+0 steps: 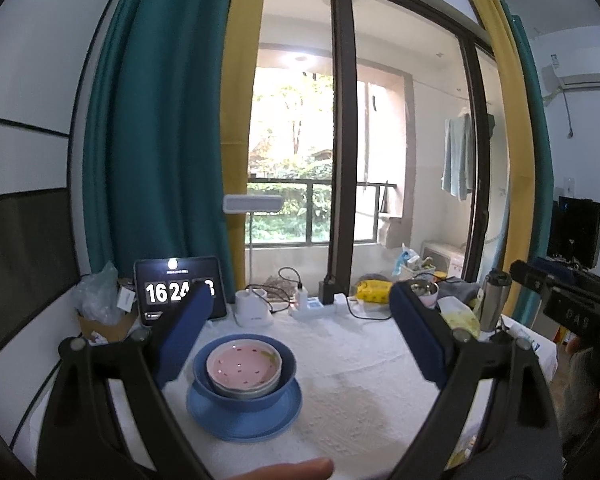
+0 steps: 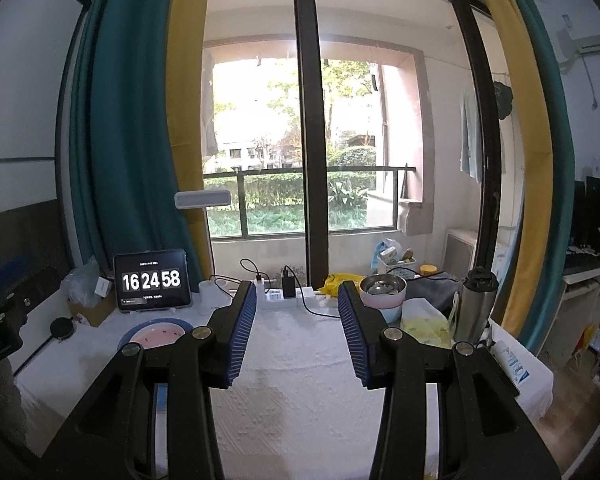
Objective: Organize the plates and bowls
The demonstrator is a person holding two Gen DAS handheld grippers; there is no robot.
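Note:
A pink bowl (image 1: 243, 367) sits nested inside a blue bowl (image 1: 278, 390), which stands on a blue plate (image 1: 244, 420) on the white tablecloth. My left gripper (image 1: 300, 320) is open and empty, held above and behind the stack, its left finger beside the bowls. In the right wrist view the stack (image 2: 156, 334) shows at the left, partly hidden by the left finger. My right gripper (image 2: 297, 324) is open and empty over the middle of the table. A metal bowl in a pink bowl (image 2: 382, 292) stands at the back right.
A tablet clock (image 2: 152, 282), a white desk lamp (image 1: 253, 304), a power strip with cables (image 1: 316, 306), a steel flask (image 2: 474, 306) and yellow packets (image 2: 424, 324) line the table's back edge. A tube (image 2: 512, 364) lies at the right edge.

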